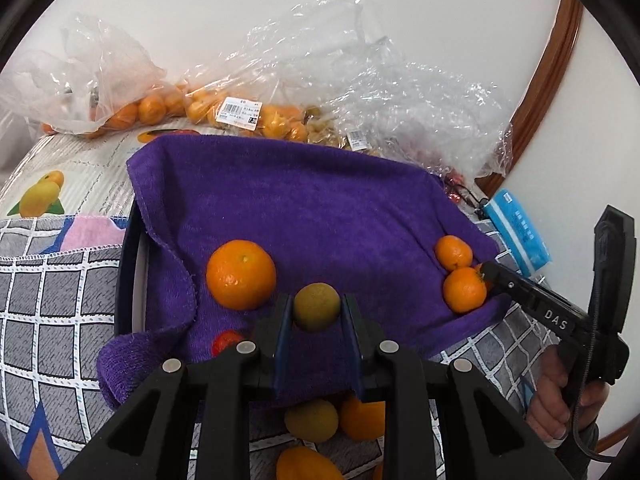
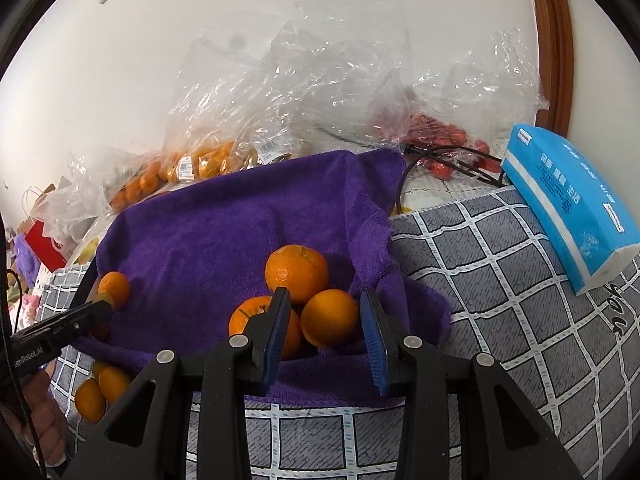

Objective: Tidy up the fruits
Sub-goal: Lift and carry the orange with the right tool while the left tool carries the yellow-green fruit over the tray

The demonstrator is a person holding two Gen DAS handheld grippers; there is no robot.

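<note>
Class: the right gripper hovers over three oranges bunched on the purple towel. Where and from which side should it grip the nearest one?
Probably grip the nearest orange across its widest middle, coming down from above and the near side. The right gripper already brackets it, but two oranges crowd its left and far sides, leaving little room there.

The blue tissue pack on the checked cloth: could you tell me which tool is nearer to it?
Right. The right tool sits at the purple towel's edge beside the tissue pack; the left tool works farther across the towel.

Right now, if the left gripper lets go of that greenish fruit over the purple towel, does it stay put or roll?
Probably rolls a little: the greenish fruit is round and smooth. The purple towel looks soft and sags inward, so it should settle low, perhaps against the big orange. It looks firm, unlikely to bruise.
</note>
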